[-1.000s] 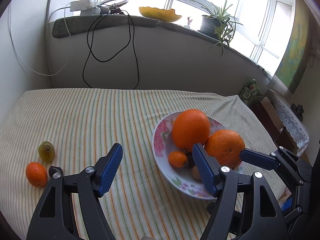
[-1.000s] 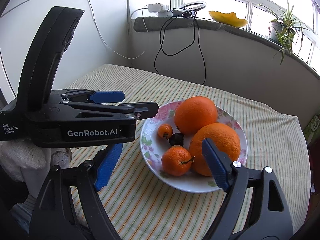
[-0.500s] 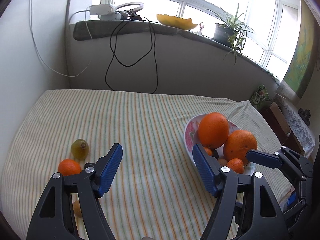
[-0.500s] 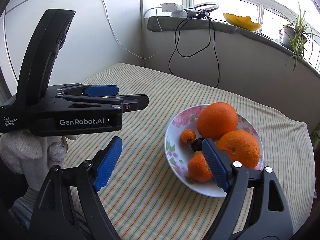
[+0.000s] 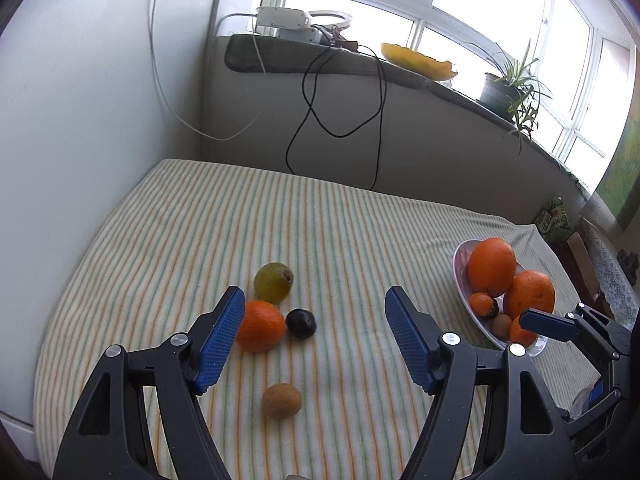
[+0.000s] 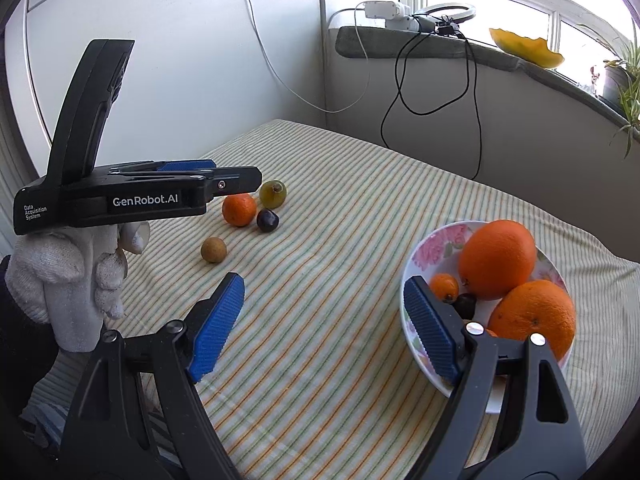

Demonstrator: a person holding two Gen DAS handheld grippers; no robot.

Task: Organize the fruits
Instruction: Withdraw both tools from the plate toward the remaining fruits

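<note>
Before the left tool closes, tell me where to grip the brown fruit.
Grip the brown fruit across its round middle, coming from above. It lies alone on the cloth, apart from the tangerine and dark fruit, so both fingers should fit beside it.

Words on the left gripper

In the right wrist view, the left gripper [image 6: 224, 176] has white words on its black side. The big words say "GenRobot.AI". To the left of them, on the same black side, three small lines say "Data Acquisition System". A hand in a white glove [image 6: 68, 276] holds this gripper from below, just under the words. Far right in the left wrist view, a green packet [image 5: 554, 220] sits past the table edge with some print on it, but it is too small to read.
</note>
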